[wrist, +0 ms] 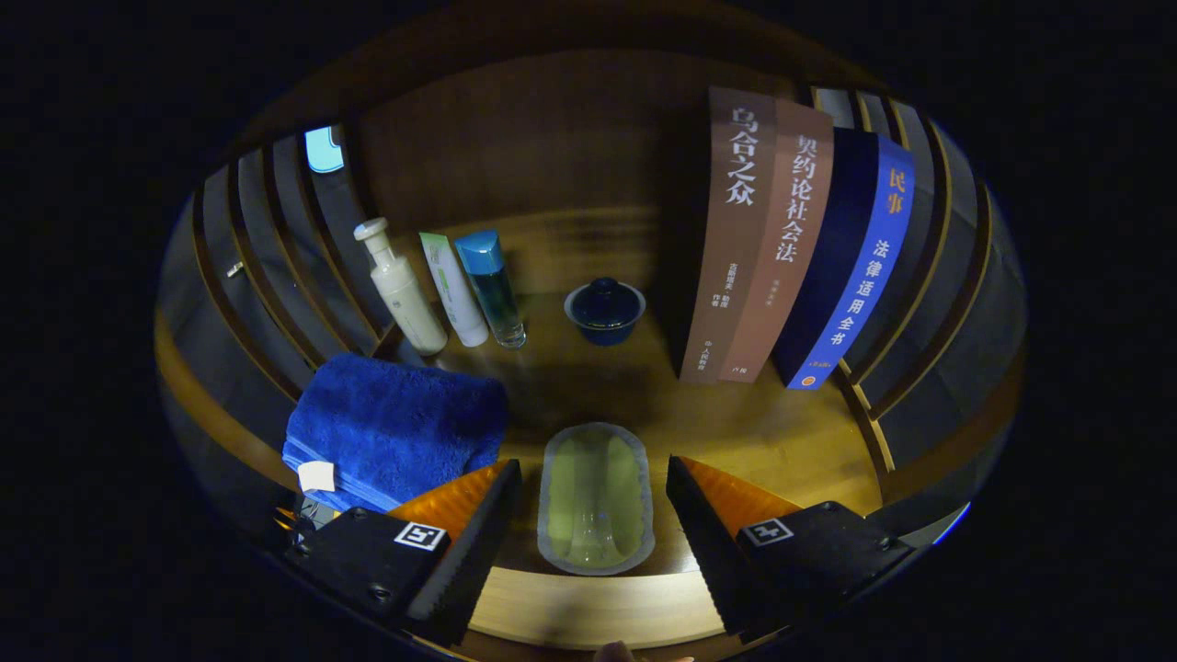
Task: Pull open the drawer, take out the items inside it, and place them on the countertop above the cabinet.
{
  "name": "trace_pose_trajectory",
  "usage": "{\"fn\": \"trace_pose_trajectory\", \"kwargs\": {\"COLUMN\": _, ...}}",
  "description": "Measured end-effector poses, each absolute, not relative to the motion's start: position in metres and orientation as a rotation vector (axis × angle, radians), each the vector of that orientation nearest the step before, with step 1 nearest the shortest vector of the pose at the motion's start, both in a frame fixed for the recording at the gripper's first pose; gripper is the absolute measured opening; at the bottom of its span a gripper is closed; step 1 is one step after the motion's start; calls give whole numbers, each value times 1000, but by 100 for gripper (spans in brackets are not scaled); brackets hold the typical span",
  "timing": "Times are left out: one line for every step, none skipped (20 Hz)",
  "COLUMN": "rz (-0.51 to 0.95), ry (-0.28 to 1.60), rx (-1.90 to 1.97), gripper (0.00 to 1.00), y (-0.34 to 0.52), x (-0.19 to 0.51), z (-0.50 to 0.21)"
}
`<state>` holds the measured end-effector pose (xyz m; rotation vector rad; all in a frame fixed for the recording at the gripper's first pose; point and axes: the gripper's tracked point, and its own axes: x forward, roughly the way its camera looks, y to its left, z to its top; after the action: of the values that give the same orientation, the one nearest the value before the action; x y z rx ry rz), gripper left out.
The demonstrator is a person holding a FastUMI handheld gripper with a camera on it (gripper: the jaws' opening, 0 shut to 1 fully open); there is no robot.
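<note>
the gripper (594, 515) hangs released over the countertop (791, 450), a clear packet (594, 496) lying flat between its fingers. blue towel (395, 428) just left; bottles (441, 290), lidded bowl (604, 311), upright books (791, 248) beyond. packet's contents are hard to make out.

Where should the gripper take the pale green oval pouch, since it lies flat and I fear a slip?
Grip the pouch across its narrow width, coming from straight above: its long axis runs along the open gripper, both fingers already flank it, untouched.
</note>
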<state>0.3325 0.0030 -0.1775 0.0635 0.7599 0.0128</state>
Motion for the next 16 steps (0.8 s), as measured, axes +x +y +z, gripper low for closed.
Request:
{"fn": "trace_pose_trajectory", "kwargs": {"rz": 13, "ry": 739, "rx": 55, "gripper": 100, "y": 3, "x": 328, "z": -175}}
{"fn": "trace_pose_trajectory", "kwargs": {"rz": 13, "ry": 718, "rx": 43, "gripper": 100, "y": 3, "x": 323, "z": -172}}
{"fn": "trace_pose_trajectory", "kwargs": {"rz": 12, "ry": 698, "rx": 31, "gripper": 100, "y": 2, "x": 317, "z": -169}}
{"fn": "trace_pose_trajectory", "kwargs": {"rz": 14, "ry": 675, "rx": 29, "gripper": 100, "y": 2, "x": 310, "z": -168}}
{"fn": "trace_pose_trajectory", "kwargs": {"rz": 17, "ry": 647, "rx": 27, "gripper": 100, "y": 4, "x": 304, "z": -163}}
{"fn": "trace_pose_trajectory", "kwargs": {"rz": 22, "ry": 615, "rx": 27, "gripper": 100, "y": 5, "x": 296, "z": -158}}
{"fn": "trace_pose_trajectory", "kwargs": {"rz": 28, "ry": 579, "rx": 23, "gripper": 100, "y": 6, "x": 288, "z": -153}}
{"fn": "trace_pose_trajectory", "kwargs": {"rz": 35, "ry": 540, "rx": 19, "gripper": 100, "y": 9, "x": 278, "z": -146}}
{"fn": "trace_pose_trajectory", "kwargs": {"rz": 37, "ry": 500, "rx": 11, "gripper": 100, "y": 10, "x": 267, "z": -138}}
{"fn": "trace_pose_trajectory", "kwargs": {"rz": 36, "ry": 461, "rx": 8, "gripper": 100, "y": 10, "x": 256, "z": -131}}
{"fn": "trace_pose_trajectory", "kwargs": {"rz": 33, "ry": 427, "rx": 9, "gripper": 100, "y": 10, "x": 243, "z": -125}}
{"fn": "trace_pose_trajectory", "kwargs": {"rz": 29, "ry": 396, "rx": 16, "gripper": 100, "y": 12, "x": 229, "z": -119}}
{"fn": "trace_pose_trajectory", "kwargs": {"rz": 28, "ry": 364, "rx": 25, "gripper": 100, "y": 13, "x": 215, "z": -113}}
{"fn": "trace_pose_trajectory", "kwargs": {"rz": 26, "ry": 335, "rx": 33, "gripper": 100, "y": 14, "x": 201, "z": -109}}
{"fn": "trace_pose_trajectory", "kwargs": {"rz": 24, "ry": 306, "rx": 38, "gripper": 100, "y": 14, "x": 186, "z": -106}}
{"fn": "trace_pose_trajectory", "kwargs": {"rz": 24, "ry": 284, "rx": 35, "gripper": 100, "y": 15, "x": 169, "z": -104}}
